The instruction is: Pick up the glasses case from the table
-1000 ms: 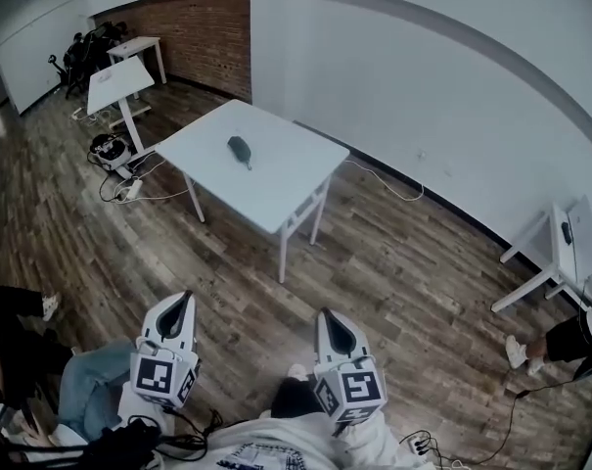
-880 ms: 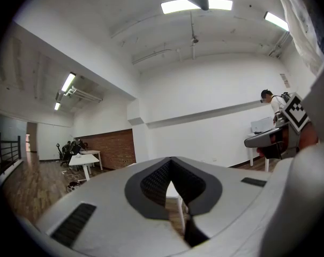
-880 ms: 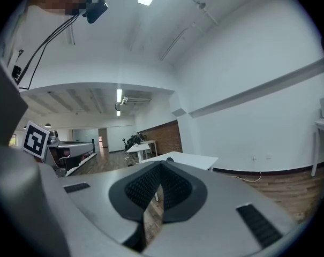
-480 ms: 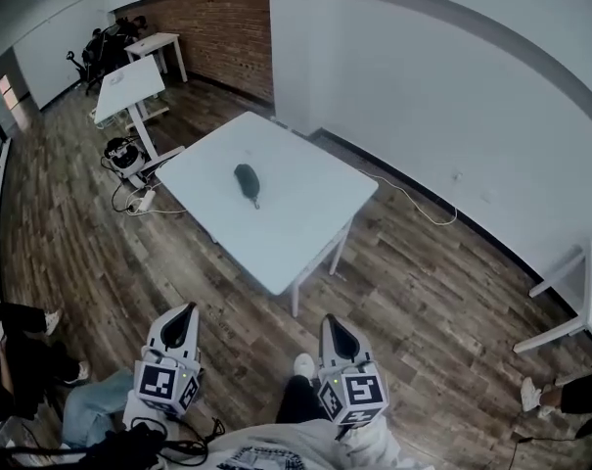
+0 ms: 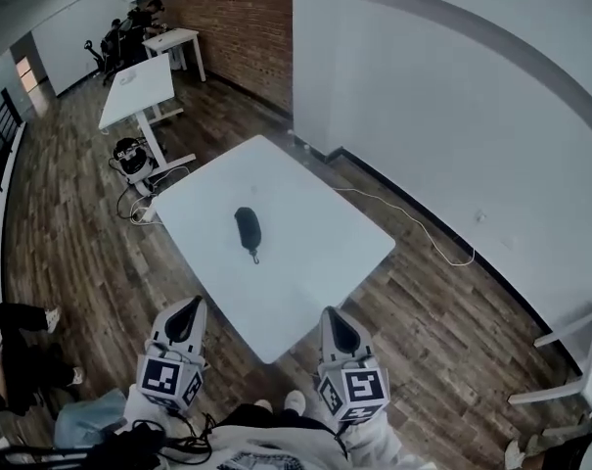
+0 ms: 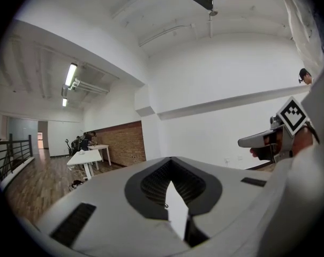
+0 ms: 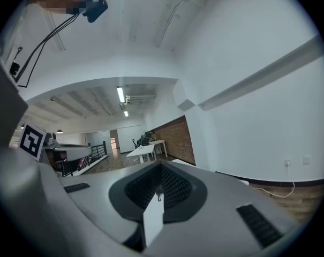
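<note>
The dark glasses case (image 5: 247,229) lies near the middle of the white table (image 5: 315,262), its thin strap trailing toward me. Both grippers hover low in the head view, short of the table's near corner and well apart from the case. My left gripper (image 5: 189,307) is shut with nothing in it, and my right gripper (image 5: 333,317) looks the same. In the left gripper view the shut left gripper (image 6: 170,185) points level across the room, with the right gripper's marker cube (image 6: 292,116) off to its right. The right gripper (image 7: 158,195) likewise aims level; the case shows in neither gripper view.
A second white desk (image 5: 137,86) stands at the back left before a brick wall (image 5: 242,23). Cables and a round device (image 5: 132,155) lie on the wood floor beside the table. A seated person's legs (image 5: 26,355) are at the left edge. A white cord (image 5: 428,238) runs along the right wall.
The table and the case have drawn much closer and lower in the head view. Both grippers have advanced toward the table together, still shut.
</note>
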Tool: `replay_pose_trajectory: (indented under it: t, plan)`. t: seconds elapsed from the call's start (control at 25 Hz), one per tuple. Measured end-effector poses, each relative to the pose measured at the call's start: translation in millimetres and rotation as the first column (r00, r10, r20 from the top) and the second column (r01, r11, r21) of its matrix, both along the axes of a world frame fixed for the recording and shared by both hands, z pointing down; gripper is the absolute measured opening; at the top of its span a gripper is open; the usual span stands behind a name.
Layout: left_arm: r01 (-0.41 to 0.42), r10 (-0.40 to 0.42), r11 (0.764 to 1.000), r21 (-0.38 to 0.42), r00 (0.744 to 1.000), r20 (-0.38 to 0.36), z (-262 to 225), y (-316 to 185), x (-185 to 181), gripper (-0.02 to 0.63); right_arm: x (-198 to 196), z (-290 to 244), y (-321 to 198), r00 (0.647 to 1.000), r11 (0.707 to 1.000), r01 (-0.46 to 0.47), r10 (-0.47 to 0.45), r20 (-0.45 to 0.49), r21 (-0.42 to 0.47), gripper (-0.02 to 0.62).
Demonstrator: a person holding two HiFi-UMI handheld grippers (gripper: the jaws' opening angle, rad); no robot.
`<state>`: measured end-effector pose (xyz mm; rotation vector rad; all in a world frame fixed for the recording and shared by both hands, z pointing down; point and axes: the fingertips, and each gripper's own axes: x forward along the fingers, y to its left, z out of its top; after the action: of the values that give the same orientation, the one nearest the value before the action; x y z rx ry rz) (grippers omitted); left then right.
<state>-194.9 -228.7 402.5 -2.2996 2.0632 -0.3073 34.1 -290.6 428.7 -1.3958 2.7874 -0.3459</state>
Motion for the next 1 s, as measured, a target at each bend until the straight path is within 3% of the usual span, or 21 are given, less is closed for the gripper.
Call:
replay_pose_trajectory:
  t: [0.24, 0.48, 0.68, 0.84, 0.92, 1.0]
  plan:
    - [0.046, -0.051, 0.994, -0.099, 0.998, -0.047, 28.6, -44.0, -35.7, 0.028, -28.1, 6.6, -39.1, 1.000, 1.000, 0.011, -0.011, 0.008, -0.022, -0.011]
    - [0.051, -0.082, 0.974, -0.222, 0.988, -0.134, 67.4, -100.7, -59.3, 0.037, -38.6, 17.6, -65.4, 1.000, 0.999, -0.013, 0.012, -0.012, -0.051, -0.011]
    - [0.003, -0.081, 0.943, -0.333, 0.972, -0.222, 111.1, -144.3, -59.3, 0.211, -33.5, 31.4, -79.5, 0.998, 0.994, -0.053, 0.050, -0.035, -0.091, -0.011]
    - [-0.014, -0.099, 0.898, -0.440, 0.967, -0.233, 158.4, -186.5, -59.7, 0.423, -29.9, 44.3, -88.5, 0.995, 0.989, -0.083, 0.076, -0.059, -0.119, -0.011]
    - [-0.009, -0.136, 0.864, -0.503, 0.958, -0.252, 186.1, -211.2, -64.3, 0.443, -26.2, 47.5, -92.7, 0.993, 0.987, -0.102, 0.093, -0.073, -0.127, -0.011]
    - [-0.001, -0.221, 0.810, -0.586, 0.926, -0.307, 219.3, -234.7, -72.9, 0.448, -21.5, 48.7, -94.7, 0.989, 0.983, -0.124, 0.111, -0.096, -0.133, -0.011]
